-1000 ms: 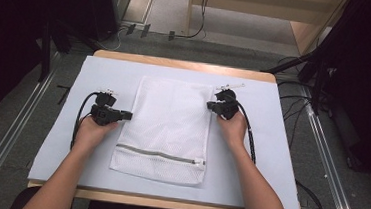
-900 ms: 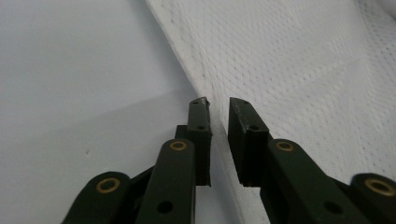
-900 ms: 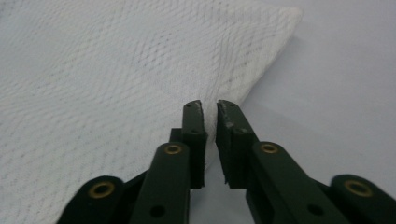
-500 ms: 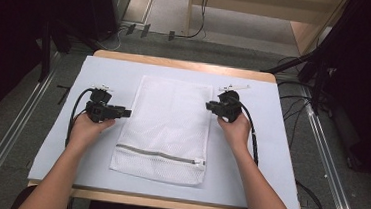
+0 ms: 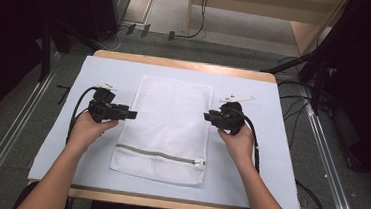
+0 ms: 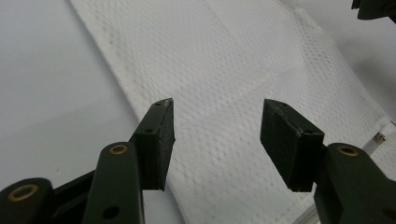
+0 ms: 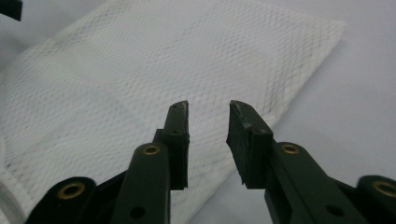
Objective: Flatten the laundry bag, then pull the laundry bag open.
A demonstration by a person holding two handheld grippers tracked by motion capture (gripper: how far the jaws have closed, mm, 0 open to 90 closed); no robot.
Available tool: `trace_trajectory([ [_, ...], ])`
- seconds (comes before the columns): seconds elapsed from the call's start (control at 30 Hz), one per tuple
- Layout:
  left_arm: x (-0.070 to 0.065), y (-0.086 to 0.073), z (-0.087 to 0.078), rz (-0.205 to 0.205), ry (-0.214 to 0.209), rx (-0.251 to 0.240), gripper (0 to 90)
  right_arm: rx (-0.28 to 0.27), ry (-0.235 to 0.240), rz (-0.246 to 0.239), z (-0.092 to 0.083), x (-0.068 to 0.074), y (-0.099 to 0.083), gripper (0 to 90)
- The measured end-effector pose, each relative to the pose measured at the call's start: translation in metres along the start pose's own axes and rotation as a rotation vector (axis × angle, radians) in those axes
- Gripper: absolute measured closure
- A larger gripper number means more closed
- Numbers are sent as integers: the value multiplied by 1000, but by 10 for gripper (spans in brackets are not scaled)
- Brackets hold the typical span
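While the white rectangular mesh laundry bag (image 5: 166, 128) lay flat in the middle of the pale blue sheet-covered wooden table (image 5: 269, 156), the two hand-held grippers stood at its long sides, one on each. The bag's grey zipper (image 5: 157, 154) ran across the end nearest the person, with its small pull at the right-hand corner.

The left black two-jaw gripper (image 5: 131, 114) was held in the person's left hand (image 5: 88, 129) and pointed inward, its tips just over the bag's left edge. In the left gripper view, its jaws stood wide apart with only the mesh showing beneath the gap; they had just been opening, and nothing was pinched between them.

The right black two-jaw gripper (image 5: 206, 117), in the right hand (image 5: 238, 141), pointed toward the bag's right edge. In the right gripper view its jaws were parted by a narrower gap, also just having been opening, with the bag's edge and the blue table surface visible below and no cloth caught between the pads (image 7: 180, 140). A black cable (image 5: 74, 116) looped from the left gripper across the table.
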State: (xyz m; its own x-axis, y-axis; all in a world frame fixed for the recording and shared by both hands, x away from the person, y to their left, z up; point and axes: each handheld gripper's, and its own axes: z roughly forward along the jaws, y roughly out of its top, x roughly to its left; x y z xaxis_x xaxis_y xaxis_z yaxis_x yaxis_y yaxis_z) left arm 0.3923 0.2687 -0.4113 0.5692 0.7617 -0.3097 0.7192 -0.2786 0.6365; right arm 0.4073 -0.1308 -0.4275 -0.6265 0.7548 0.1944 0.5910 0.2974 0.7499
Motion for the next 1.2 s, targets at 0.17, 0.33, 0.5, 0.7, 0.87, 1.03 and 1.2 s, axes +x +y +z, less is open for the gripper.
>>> trace_trajectory([
  [0.17, -8, 3, 5, 22, -26, 20, 436, 19, 11, -2, -11, 6, -13, 677],
  [0.33, -17, 6, 8, 42, -42, 19, 433, 6, 33, 2, -20, 11, -28, 659],
  [0.5, -27, 11, 12, 73, -64, 18, 434, 13, 59, 12, -24, 15, -40, 658],
  [0.7, -39, 13, 17, 76, -84, 20, 436, 7, 77, 9, -31, 23, -48, 654],
  [0.87, -54, 8, 19, 115, -94, 33, 438, 15, 85, 6, -32, 29, -56, 664],
  [1.03, -67, 6, 24, 151, -106, 44, 437, 33, 88, -5, -32, 34, -62, 692],
  [1.2, -74, 6, 28, 166, -122, 46, 431, 42, 99, 1, -34, 39, -65, 743],
])
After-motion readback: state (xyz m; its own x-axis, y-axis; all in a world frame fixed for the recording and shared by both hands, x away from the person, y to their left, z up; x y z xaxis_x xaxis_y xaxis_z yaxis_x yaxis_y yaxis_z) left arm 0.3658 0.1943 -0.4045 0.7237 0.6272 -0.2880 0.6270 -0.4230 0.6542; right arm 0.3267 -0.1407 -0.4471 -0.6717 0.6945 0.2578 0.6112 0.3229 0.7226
